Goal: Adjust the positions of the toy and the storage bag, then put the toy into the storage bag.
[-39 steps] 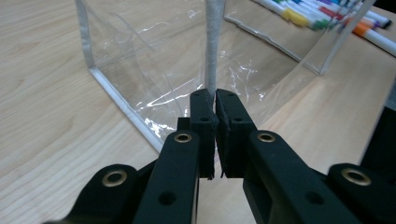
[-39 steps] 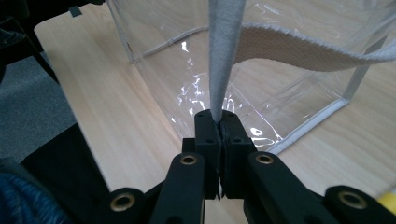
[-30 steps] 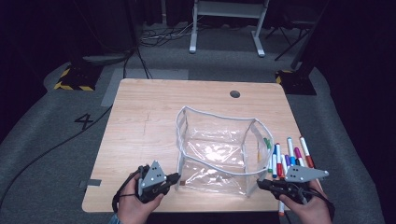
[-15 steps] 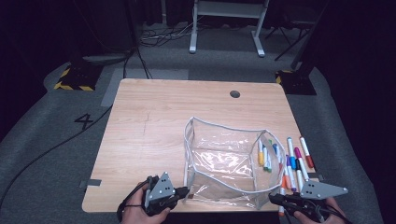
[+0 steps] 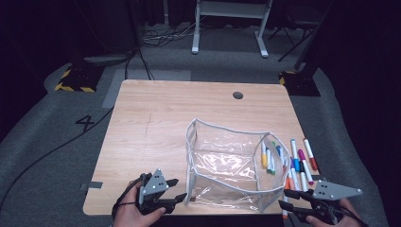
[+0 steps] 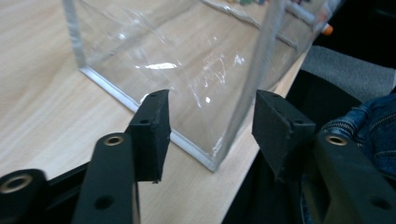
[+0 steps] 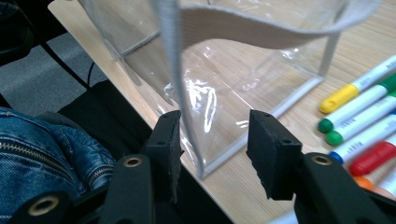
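Clear plastic pouch (image 5: 227, 165), one of it, stands open-mouthed on the wooden table (image 5: 156, 123) at about five o'clock from the table's middle, its near edge right at the table's front edge. Its mouth faces up, and its long axis runs across the table from nine o'clock to three o'clock; a pale grey trim outlines every edge. My left gripper (image 5: 176, 190) sits at seven o'clock, just beside the pouch's near left corner. In the left gripper view its jaws have just been opening and now stand apart, with the pouch's upright corner seam (image 6: 247, 88) between them and neither pad pressing on it. My right gripper (image 5: 287, 198) sits at five o'clock by the near right corner. In the right gripper view its jaws have likewise just been opening, and the trimmed corner edge (image 7: 173, 70) runs up between the spread pads, close to one of them. I cannot tell whether it touches that pad. Marker pens (image 5: 300, 163) lie in a loose row at three o'clock of the pouch, pointing roughly twelve to six. I count about five outside the pouch and about three seen through its right wall (image 5: 269, 158), though overlap makes the count uncertain.
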{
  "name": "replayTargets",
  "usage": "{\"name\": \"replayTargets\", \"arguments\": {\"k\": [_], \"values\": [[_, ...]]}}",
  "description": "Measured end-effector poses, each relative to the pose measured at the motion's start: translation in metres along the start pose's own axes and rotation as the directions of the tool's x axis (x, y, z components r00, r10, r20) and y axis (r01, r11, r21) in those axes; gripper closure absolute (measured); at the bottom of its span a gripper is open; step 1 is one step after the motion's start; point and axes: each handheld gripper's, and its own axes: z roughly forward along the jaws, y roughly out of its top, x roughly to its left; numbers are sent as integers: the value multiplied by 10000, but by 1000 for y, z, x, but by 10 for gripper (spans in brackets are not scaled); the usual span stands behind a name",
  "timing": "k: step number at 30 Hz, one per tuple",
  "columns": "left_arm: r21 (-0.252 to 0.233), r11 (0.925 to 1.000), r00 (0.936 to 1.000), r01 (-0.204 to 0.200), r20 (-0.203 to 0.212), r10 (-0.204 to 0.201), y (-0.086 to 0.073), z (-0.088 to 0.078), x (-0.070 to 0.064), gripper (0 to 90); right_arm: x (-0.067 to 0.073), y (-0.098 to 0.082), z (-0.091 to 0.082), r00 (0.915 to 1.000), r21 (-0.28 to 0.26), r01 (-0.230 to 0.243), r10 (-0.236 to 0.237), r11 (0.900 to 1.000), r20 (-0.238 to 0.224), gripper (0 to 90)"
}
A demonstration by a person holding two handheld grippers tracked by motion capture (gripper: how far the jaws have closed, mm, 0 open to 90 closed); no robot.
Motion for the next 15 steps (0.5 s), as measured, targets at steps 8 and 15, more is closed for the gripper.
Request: {"name": "replayTargets", "arguments": {"k": [8,15], "values": [[-780,9957,9919,508,-1126,-595,14,-1,41,373,-26,-5,-13,9918,-403,-809,845,9959,964,534],[-892,9918,9592,920,-2594,-1123,12,30,84,345,-51,-3,-23,9710,-817,-1337,1470,9876,1887,498]]}}
